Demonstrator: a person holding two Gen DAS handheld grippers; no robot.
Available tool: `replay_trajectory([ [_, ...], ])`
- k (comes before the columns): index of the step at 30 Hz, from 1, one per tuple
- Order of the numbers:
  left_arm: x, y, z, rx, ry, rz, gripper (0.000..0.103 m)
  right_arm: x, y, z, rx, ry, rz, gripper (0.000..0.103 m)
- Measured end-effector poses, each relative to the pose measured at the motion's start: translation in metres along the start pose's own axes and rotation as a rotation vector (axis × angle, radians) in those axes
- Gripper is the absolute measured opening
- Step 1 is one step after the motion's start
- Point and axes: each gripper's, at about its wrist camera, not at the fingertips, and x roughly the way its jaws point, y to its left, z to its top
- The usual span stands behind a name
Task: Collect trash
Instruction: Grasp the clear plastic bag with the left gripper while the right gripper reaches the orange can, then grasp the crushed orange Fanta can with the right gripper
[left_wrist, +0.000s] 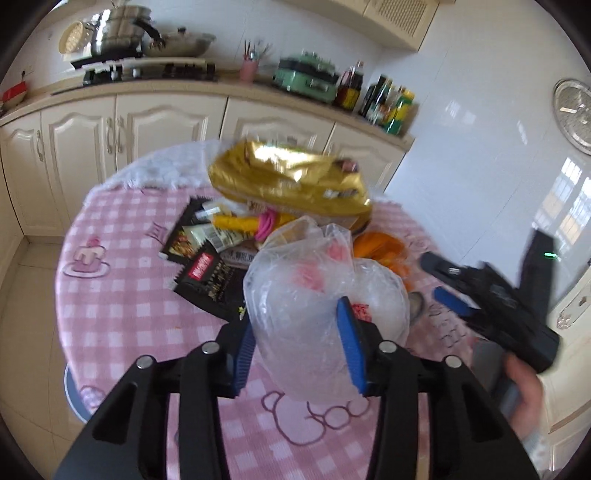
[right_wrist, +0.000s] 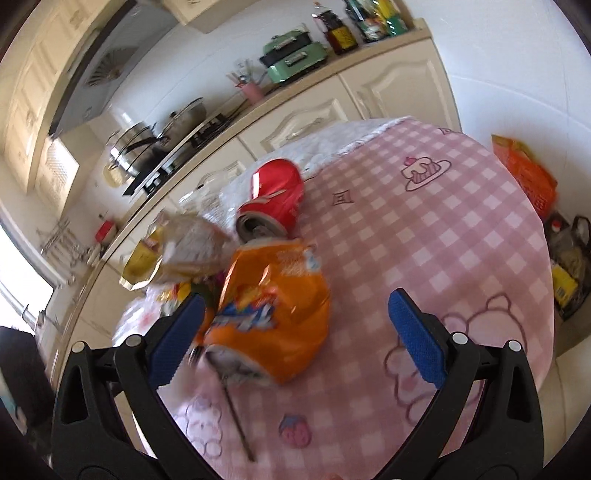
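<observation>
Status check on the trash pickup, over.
Left gripper shut on clear crumpled plastic bag. Right gripper open, beside orange snack wrapper. Gold foil bag and wrappers piled behind.

Pink-checked tablecloth; gold bag; orange packet; red can.
</observation>
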Motion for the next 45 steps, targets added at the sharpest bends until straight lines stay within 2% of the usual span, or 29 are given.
replay_trajectory([
  [1, -0.010, 0.000, -0.001, 0.003, -0.022, 0.000, 0.034, 0.006, -0.002, 0.003, 0.002, 0.011, -0.017, 0.097],
  [3, -0.028, -0.002, -0.001, 0.013, -0.075, 0.004, 0.018, 0.015, -0.002, 0.006, -0.008, 0.040, -0.036, 0.097],
  [6, -0.048, -0.004, 0.000, 0.032, -0.127, 0.040, 0.018, 0.024, 0.004, 0.006, -0.047, 0.061, -0.058, 0.097],
  [8, -0.046, -0.003, 0.001, 0.038, -0.102, 0.040, 0.018, 0.026, 0.010, 0.004, -0.077, 0.071, -0.070, 0.097],
  [10, -0.042, 0.002, -0.003, 0.019, -0.085, 0.053, 0.019, 0.028, 0.014, 0.001, -0.086, 0.088, -0.043, 0.097],
  [12, -0.040, 0.006, -0.009, 0.000, -0.074, 0.057, 0.018, 0.030, 0.017, -0.002, -0.111, 0.094, -0.041, 0.089],
  [13, -0.040, 0.010, -0.013, 0.000, -0.075, 0.060, 0.018, 0.030, 0.018, -0.003, -0.111, 0.099, -0.028, 0.087],
  [17, -0.045, 0.011, -0.015, 0.017, -0.103, 0.104, 0.018, 0.034, 0.023, -0.005, -0.102, 0.136, 0.042, 0.068],
  [18, -0.047, 0.010, -0.015, 0.019, -0.107, 0.107, 0.018, 0.034, 0.026, -0.006, -0.107, 0.142, 0.047, 0.066],
  [20, -0.051, 0.011, -0.015, 0.020, -0.117, 0.114, 0.018, 0.032, 0.033, -0.008, -0.134, 0.131, 0.037, 0.064],
  [23, -0.056, 0.013, -0.014, 0.016, -0.126, 0.119, 0.018, 0.024, 0.037, -0.009, -0.147, 0.098, 0.034, 0.031],
  [24, -0.058, 0.014, -0.015, 0.014, -0.129, 0.119, 0.018, 0.022, 0.037, -0.009, -0.148, 0.095, 0.037, 0.028],
  [29, -0.064, 0.016, -0.017, 0.006, -0.141, 0.116, 0.018, 0.009, 0.044, -0.015, -0.195, 0.064, 0.031, 0.021],
  [35, -0.078, 0.019, -0.020, -0.004, -0.169, 0.108, 0.018, -0.023, 0.071, -0.026, -0.313, -0.030, 0.005, 0.009],
  [41, -0.097, 0.027, -0.024, -0.021, -0.200, 0.107, 0.018, -0.049, 0.105, -0.035, -0.417, -0.116, -0.017, 0.008],
  [45, -0.115, 0.035, -0.029, -0.037, -0.234, 0.116, 0.018, -0.067, 0.134, -0.043, -0.462, -0.150, 0.037, 0.008],
])
